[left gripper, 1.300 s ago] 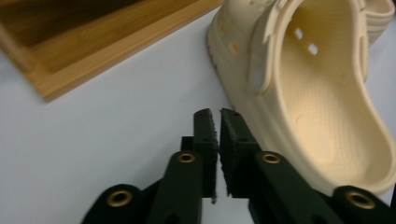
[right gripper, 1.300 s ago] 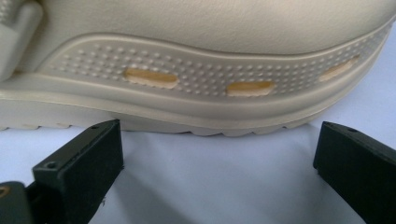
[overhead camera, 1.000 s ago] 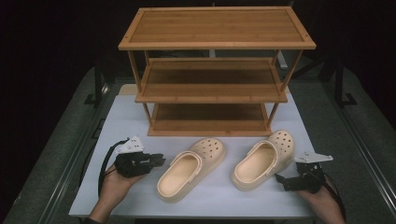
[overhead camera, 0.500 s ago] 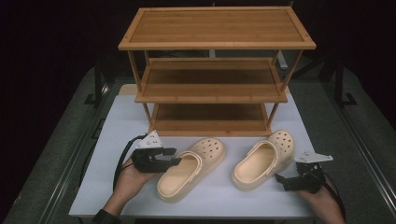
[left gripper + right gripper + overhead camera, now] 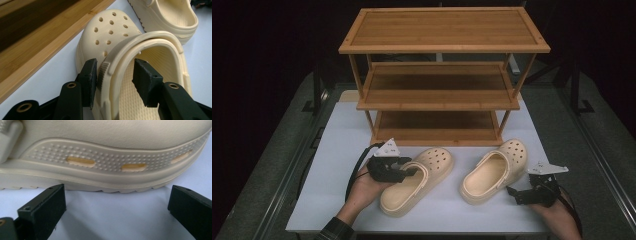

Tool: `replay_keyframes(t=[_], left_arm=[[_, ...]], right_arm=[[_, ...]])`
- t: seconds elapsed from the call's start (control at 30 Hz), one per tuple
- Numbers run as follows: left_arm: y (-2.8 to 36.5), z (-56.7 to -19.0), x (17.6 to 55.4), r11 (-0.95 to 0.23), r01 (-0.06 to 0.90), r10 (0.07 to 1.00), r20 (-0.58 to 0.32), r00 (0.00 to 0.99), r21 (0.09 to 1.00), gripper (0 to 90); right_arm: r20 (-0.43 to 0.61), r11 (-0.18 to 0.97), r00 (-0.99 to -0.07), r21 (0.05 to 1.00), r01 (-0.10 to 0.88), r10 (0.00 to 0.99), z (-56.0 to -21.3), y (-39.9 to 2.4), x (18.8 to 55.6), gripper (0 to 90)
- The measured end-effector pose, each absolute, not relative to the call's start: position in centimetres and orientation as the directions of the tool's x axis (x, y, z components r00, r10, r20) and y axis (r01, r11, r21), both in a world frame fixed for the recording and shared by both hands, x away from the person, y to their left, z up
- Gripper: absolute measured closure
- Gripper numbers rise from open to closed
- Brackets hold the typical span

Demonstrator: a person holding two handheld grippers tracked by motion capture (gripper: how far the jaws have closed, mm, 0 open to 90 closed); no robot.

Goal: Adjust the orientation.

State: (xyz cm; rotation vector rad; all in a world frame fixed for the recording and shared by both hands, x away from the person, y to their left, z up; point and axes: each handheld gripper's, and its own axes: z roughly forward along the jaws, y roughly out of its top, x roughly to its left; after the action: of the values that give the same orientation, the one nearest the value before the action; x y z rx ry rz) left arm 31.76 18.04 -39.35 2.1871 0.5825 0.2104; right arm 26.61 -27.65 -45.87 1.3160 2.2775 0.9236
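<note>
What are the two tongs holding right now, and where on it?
Nothing is gripped yet. The left tongs straddle the side wall and strap of the left clog, jaws just opened, one pad still apart. The right tongs stand open beside the right clog.

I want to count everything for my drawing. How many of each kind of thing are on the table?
Cream clogs: 2, the left clog and the right clog
Wooden shelf rack: 1
Black grippers: 2, the left gripper and the right gripper
Total: 5
</note>
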Motion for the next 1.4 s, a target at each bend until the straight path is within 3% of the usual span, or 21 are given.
replay_keyframes(t=[0.77, 1.4], left_arm=[[17.3, -39.1, 31.4, -0.584, 0.262, 0.495, 0.081, 0.865, 0.768, 70.4], [21.1, -37.7, 31.3, -0.534, 0.292, 0.561, 0.075, 0.825, 0.793, 74.6]], right_arm=[[0.02, 0.356, -0.506, 0.688, 0.632, 0.862, -45.9, -27.7, 26.6, 1.2], [0.02, 0.355, -0.506, 0.689, 0.632, 0.862, -45.9, -27.7, 26.6, 1.2]])
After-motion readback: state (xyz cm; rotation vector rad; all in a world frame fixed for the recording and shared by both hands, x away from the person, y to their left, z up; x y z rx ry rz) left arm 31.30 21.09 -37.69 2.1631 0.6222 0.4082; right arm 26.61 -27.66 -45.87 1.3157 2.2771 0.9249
